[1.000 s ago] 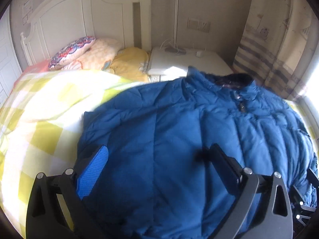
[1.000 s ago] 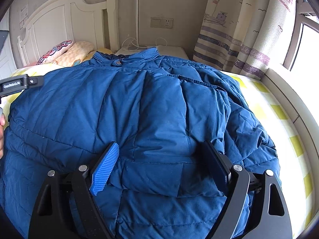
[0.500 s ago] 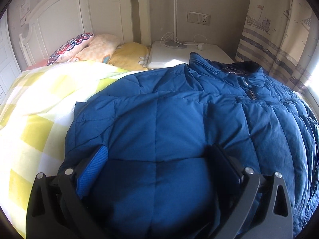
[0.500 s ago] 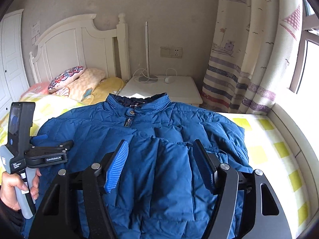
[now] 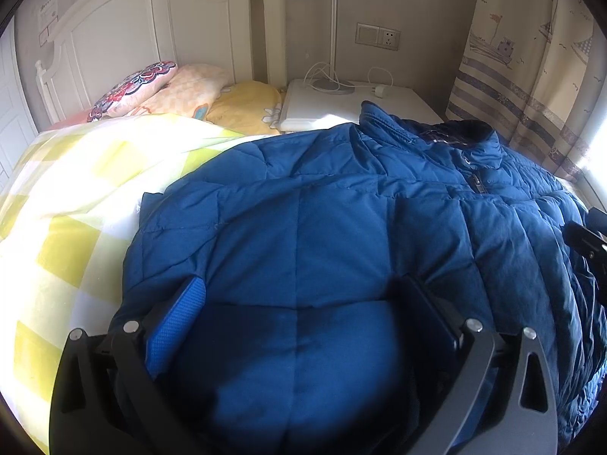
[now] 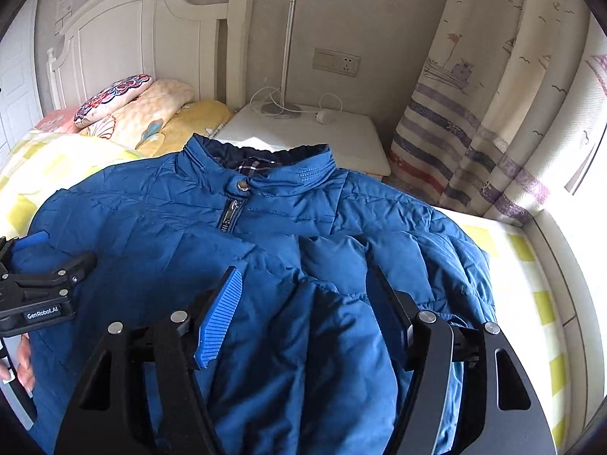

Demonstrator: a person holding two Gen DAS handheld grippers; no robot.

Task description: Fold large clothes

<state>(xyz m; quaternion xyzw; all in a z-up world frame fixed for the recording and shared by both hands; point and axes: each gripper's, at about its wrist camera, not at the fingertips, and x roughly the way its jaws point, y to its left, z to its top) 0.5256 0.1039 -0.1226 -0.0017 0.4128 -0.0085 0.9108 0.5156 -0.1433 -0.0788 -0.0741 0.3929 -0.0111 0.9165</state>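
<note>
— Where's the jacket lying?

— One blue padded jacket (image 6: 303,250) is spread front-up on the yellow-checked bedspread (image 5: 68,197), its collar toward the white bedside table (image 6: 303,132). It fills the space under and ahead of both pairs of fingers.

— How many of everything?

— One jacket and two grippers. At the headboard lie three pillows (image 5: 182,91). One lamp pole stands on the table.

— The left gripper?

— The left gripper (image 5: 303,303) sits low over the jacket's near left part, jaws wide apart. The padding bulges up between them, but whether the pads touch it I cannot tell; nothing is pinched.

— And the right?

— The right gripper (image 6: 307,292) hovers over the jacket's middle fold, jaws about half open, having just widened slightly. Fabric lies below the gap, not clamped. A hand (image 6: 22,356) holds the left tool at the picture's edge.
</note>
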